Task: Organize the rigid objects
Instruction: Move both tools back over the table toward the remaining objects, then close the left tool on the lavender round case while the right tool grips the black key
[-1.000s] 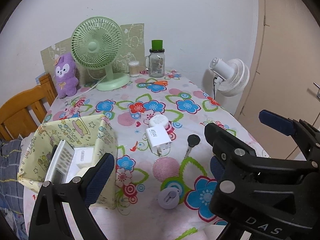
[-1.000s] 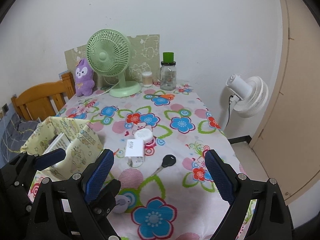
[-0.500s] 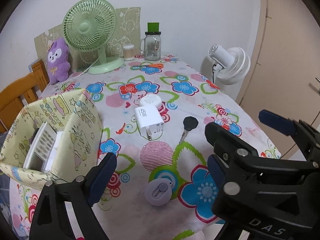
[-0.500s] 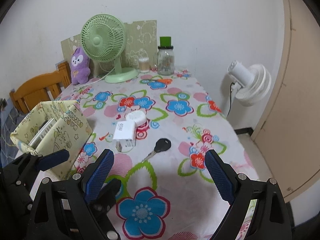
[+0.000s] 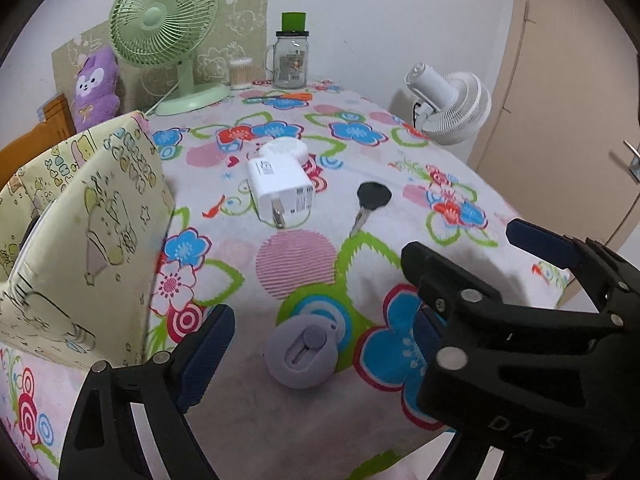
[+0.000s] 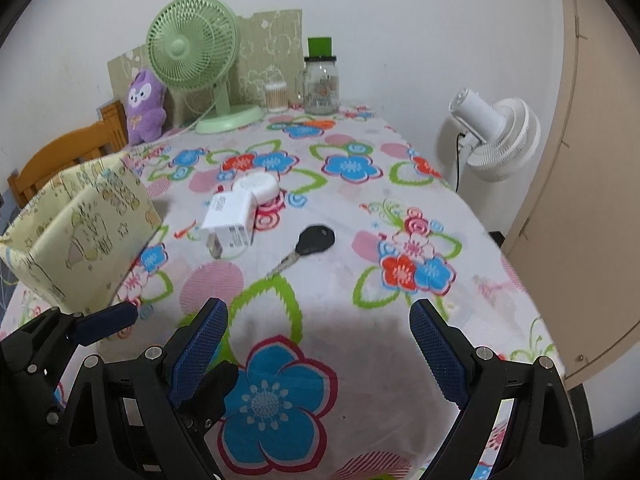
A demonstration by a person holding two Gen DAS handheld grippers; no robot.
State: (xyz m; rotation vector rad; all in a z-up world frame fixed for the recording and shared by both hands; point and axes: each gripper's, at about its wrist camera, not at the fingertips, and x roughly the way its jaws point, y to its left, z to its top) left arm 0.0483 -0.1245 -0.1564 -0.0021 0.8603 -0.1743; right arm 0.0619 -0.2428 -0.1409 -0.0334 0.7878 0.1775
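Note:
On the floral tablecloth lie a white plug charger [image 5: 280, 192] [image 6: 232, 220], a white round case [image 5: 284, 150] [image 6: 256, 186] just behind it, and a black-headed key [image 5: 370, 202] [image 6: 308, 246]. A lavender round disc [image 5: 304, 354] rests nearer the front edge. My left gripper [image 5: 322, 316] stands open just above that disc, one finger on either side and apart from it. Its right finger is partly hidden behind my right gripper [image 5: 464, 240]. The right gripper [image 6: 318, 308] is open over bare cloth in front of the key. A yellow fabric box [image 5: 100, 220] [image 6: 80, 232] stands at the left.
At the back stand a green desk fan [image 5: 164, 28], a purple plush [image 5: 98, 88], a glass jar with a green lid [image 5: 291, 60] and a tub of cotton swabs [image 5: 240, 74]. A white fan [image 5: 452, 104] stands off the table's right side. A wooden chair [image 6: 60, 156] is at the left.
Both grippers have sunk toward the table and tipped further down. The disc, charger and key now sit closer and larger in view. Nothing on the table has moved.

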